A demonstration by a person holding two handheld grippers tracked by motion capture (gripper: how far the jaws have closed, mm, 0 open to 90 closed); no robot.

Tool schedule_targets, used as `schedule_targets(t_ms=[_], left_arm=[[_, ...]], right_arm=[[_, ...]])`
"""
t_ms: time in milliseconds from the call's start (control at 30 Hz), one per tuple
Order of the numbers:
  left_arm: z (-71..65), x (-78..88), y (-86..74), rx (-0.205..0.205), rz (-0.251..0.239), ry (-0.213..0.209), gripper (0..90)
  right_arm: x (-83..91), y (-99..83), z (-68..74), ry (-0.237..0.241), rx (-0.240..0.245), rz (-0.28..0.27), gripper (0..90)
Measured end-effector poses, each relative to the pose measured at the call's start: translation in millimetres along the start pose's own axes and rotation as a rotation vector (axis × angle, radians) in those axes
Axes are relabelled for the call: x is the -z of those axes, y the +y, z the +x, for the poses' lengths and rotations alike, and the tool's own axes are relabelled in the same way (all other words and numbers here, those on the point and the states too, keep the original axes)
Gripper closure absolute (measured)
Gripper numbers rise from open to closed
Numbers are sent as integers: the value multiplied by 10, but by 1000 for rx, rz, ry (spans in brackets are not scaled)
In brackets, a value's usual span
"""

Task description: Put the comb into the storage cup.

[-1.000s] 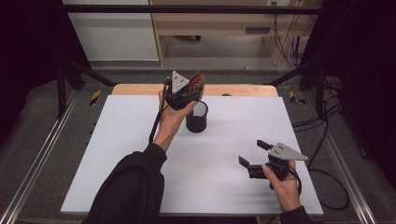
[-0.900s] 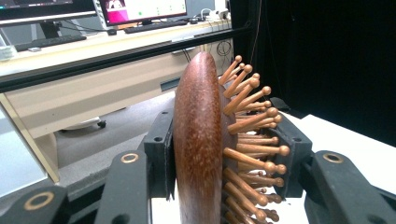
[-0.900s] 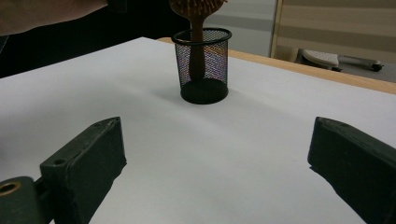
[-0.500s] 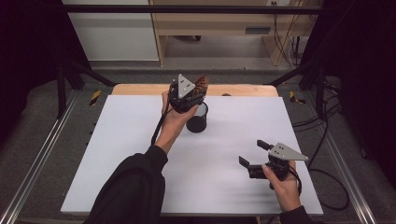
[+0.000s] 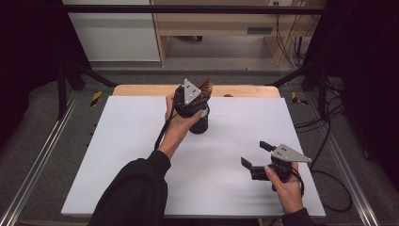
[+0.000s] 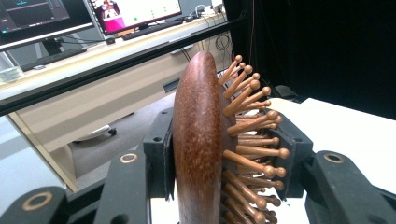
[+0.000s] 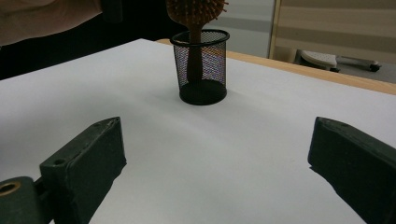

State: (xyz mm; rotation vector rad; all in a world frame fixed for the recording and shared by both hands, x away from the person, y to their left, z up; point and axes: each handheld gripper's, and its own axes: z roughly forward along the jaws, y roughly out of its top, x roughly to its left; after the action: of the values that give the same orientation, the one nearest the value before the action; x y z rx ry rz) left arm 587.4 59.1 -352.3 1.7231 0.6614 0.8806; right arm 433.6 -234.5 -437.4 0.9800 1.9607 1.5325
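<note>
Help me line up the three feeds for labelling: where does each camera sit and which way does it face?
High view: above the person's side, looking forward and down on the white table; both forearms, left gripper, right gripper.
Left gripper view: rides the left gripper, looking along its jaws clamped on the wooden hairbrush.
Right gripper view: low over the table, facing the mesh cup between its open jaws.
Shared: hairbrush in all three; cup in high and right gripper views.
</note>
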Motion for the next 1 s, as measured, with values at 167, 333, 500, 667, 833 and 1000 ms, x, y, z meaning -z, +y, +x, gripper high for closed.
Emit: schedule_targets(t_ms=[167, 333, 500, 667, 833, 1000], left_arm=[[-41, 15, -13, -8, -8, 10, 499], [-76, 18, -19, -20, -11, 12, 495], [-109, 20, -21, -28, -10, 14, 489], [-158, 21, -24, -37, -10, 10, 481], [-231, 19, -32, -39, -14, 0, 472], [-298, 22, -41, -30, -18, -13, 460]], right_arm=[[3, 1, -7, -3, -3, -4, 44], [2, -1, -12, -3, -5, -4, 44], [4, -3, -19, -7, -4, -3, 44], [5, -3, -22, -7, -5, -2, 44], [4, -4, -22, -8, -7, 1, 44], [5, -3, -24, -8, -5, -1, 44]])
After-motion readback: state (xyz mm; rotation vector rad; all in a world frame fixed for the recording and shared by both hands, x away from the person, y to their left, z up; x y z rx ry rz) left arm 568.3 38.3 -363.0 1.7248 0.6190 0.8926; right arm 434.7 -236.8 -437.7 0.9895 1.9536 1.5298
